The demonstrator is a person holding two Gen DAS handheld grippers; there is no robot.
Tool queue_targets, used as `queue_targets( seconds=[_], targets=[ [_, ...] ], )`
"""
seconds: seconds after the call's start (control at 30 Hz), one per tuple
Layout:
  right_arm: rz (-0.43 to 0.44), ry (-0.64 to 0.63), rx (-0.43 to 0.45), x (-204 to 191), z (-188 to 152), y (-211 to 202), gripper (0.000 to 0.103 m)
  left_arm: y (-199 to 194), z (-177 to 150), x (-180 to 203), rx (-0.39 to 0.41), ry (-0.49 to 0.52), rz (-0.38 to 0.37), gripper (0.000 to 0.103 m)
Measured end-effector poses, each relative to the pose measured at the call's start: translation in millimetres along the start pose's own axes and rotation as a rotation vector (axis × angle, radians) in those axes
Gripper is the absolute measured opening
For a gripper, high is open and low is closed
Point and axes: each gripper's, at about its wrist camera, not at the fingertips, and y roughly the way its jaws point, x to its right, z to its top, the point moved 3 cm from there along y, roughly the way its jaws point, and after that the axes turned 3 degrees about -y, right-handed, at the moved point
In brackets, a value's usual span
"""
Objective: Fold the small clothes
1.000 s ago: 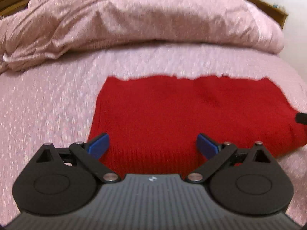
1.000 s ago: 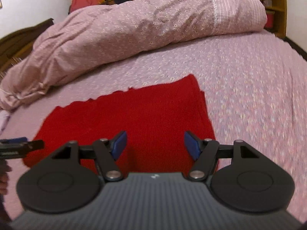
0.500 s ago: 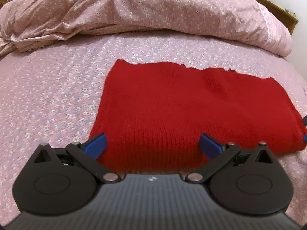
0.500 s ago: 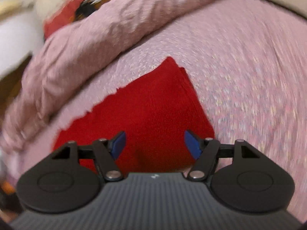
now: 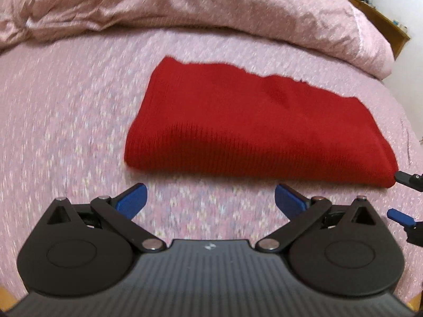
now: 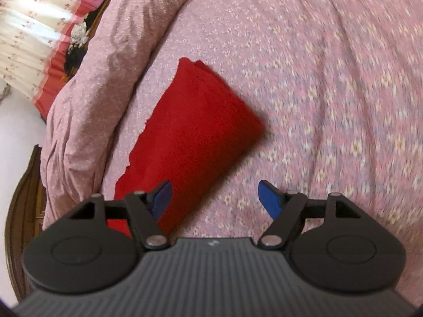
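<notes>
A red knitted garment lies folded into a flat rectangle on the pink flowered bedsheet. My left gripper is open and empty, hovering over bare sheet just in front of the garment's near edge. My right gripper is open and empty, turned sideways near the garment's right end; its left finger is over the red cloth. The right gripper's fingertips show at the right edge of the left wrist view.
A bunched pink duvet lies along the far side of the bed. A wooden bed frame and a curtain are beyond it. Bare sheet stretches right of the garment.
Both grippers have pulled back from over the garment. The left one now sits over bare sheet in front of it. The right one has rolled sideways and drawn toward the garment's right end.
</notes>
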Motion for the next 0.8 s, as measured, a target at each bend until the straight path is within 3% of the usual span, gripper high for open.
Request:
queue_targets(
  seconds=[0.17,0.23,0.3,0.5,0.8],
  targets=[
    [0.02,-0.022,0.088,2,-16,11,0.076,5,-16,-7,-0.019,-0.035,0.045,0.103],
    [0.026,-0.033,0.126,3,-17,14,0.084,6,-19,-7,-0.012,-0.027,0.07,0.103],
    [0.039,-0.034,0.152,4,-17,18,0.086,7,-20,-8,-0.008,-0.019,0.092,0.103],
    [0.088,-0.012,0.175,2,-6,35,0.086,15,-19,-7,-0.014,-0.002,0.117,0.103],
    [0.079,-0.029,0.216,-1,7,56,0.086,27,-18,-4,-0.024,0.015,0.13,0.103]
  ],
)
